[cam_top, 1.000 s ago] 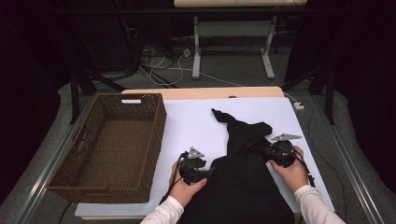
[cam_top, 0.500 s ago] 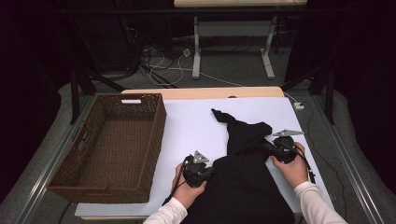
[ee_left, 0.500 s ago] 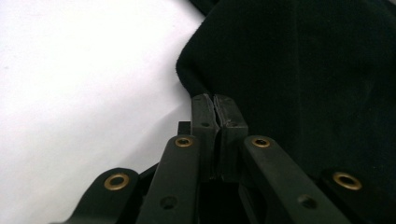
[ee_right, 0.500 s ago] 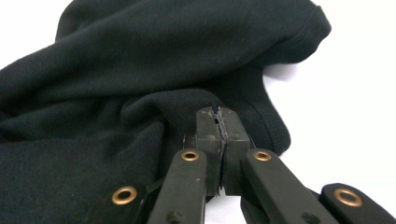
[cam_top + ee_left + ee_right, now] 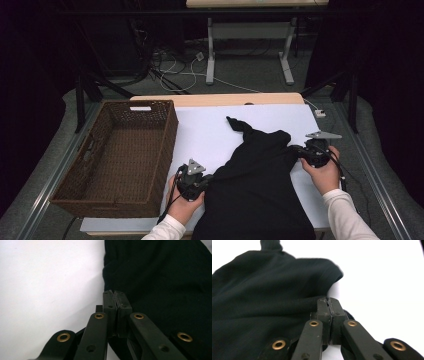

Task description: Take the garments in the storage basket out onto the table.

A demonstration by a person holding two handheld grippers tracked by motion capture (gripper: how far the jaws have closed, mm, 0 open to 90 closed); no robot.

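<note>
A black garment (image 5: 260, 175) lies on the white table top (image 5: 205, 135), one twisted end pointing to the far side and its near part hanging over the front edge. My left gripper (image 5: 209, 179) is shut on the garment's left edge. In the left gripper view the jaws (image 5: 115, 293) are pressed together against the dark cloth (image 5: 162, 277). My right gripper (image 5: 296, 150) is shut on the right edge. In the right gripper view its closed tips (image 5: 328, 300) pinch a fold of the cloth (image 5: 262, 290). The fabric runs taut between both grippers.
A brown wicker basket (image 5: 165, 145) stands on the table's left side, close to my left hand. Bare white surface lies between basket and garment and at the far right. Table legs and cables (image 5: 210, 55) sit on the floor beyond the table.
The left gripper's jaws have closed on the cloth edge. Both hands have moved slightly apart, the right one up and outward, drawing the garment's upper edge tight.
</note>
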